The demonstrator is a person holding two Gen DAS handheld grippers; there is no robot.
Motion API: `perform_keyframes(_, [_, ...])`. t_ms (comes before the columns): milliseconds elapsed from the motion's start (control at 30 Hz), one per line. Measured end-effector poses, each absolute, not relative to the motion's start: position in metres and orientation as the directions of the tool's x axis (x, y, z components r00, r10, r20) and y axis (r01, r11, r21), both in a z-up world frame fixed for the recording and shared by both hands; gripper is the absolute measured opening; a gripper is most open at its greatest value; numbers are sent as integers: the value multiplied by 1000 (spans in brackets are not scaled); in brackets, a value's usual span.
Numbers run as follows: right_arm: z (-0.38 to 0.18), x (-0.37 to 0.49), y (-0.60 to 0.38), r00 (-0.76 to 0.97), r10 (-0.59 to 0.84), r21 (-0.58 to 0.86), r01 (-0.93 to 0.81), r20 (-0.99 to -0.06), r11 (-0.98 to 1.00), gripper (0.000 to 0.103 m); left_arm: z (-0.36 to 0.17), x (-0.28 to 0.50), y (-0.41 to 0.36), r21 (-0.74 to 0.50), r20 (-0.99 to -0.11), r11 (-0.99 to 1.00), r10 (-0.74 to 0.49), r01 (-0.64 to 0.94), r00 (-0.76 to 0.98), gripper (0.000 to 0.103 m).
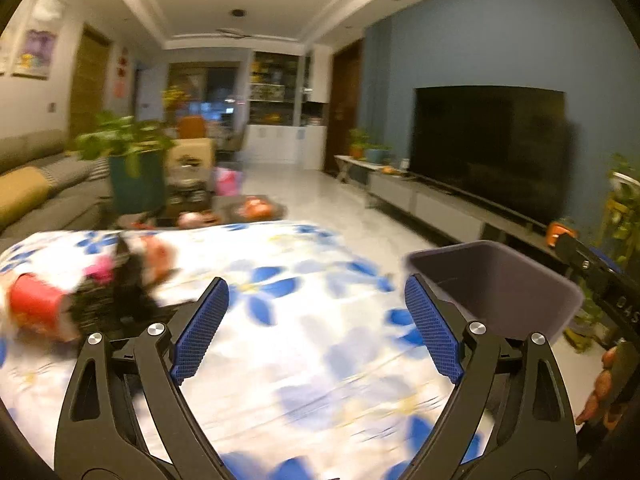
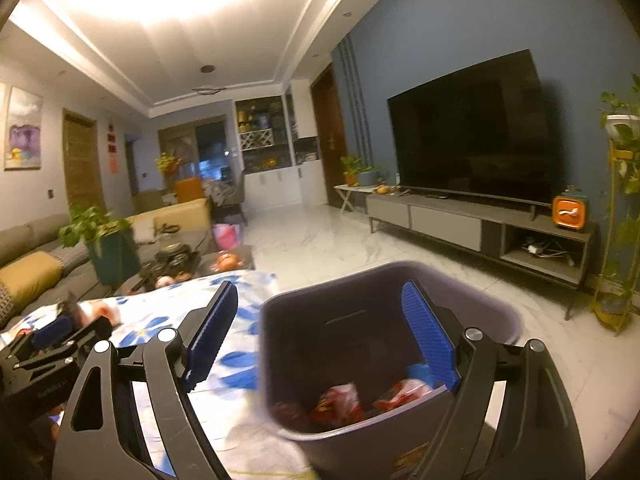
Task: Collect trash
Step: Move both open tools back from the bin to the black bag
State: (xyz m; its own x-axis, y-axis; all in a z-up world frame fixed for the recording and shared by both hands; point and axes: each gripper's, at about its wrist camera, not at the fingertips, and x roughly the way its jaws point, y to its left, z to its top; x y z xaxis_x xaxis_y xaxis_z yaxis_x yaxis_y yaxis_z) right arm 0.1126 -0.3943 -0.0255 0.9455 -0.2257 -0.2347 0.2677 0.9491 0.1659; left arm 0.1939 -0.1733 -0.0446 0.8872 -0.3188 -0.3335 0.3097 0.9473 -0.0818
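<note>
My left gripper [image 1: 316, 320] is open over a table with a blue-flowered cloth [image 1: 304, 360], with nothing between its blue pads [image 1: 200, 328]. Blurred trash lies left of it: a red packet [image 1: 36, 308] and a dark crumpled wrapper [image 1: 108, 296]. A purple bin [image 1: 500, 280] is at the table's right side. In the right wrist view my right gripper [image 2: 320, 332] is open and straddles the purple bin's [image 2: 360, 320] left wall. One pad [image 2: 428, 332] is over the inside, the other over the cloth, neither pressing. Red wrappers [image 2: 340, 400] lie in the bin. The left gripper [image 2: 60, 336] shows at left.
A low coffee table [image 2: 192, 264] with clutter and a potted plant [image 2: 104, 240] stand behind the clothed table, a sofa [image 2: 32, 264] on the left. A large TV [image 2: 472, 136] on a long cabinet [image 2: 480, 224] lines the blue wall. Pale tiled floor [image 2: 320, 240] lies between.
</note>
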Motion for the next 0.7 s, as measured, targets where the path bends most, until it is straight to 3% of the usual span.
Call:
perform_keyframes(500, [-24, 137, -270, 979, -10, 139, 38, -202, 990, 87, -43, 171, -15, -86, -337, 993, 43, -77, 941, 88])
perform_keyframes(700, [-31, 156, -226, 971, 58, 125, -30, -231, 992, 88, -48, 166, 27, -89, -351, 984, 113, -153, 930, 88])
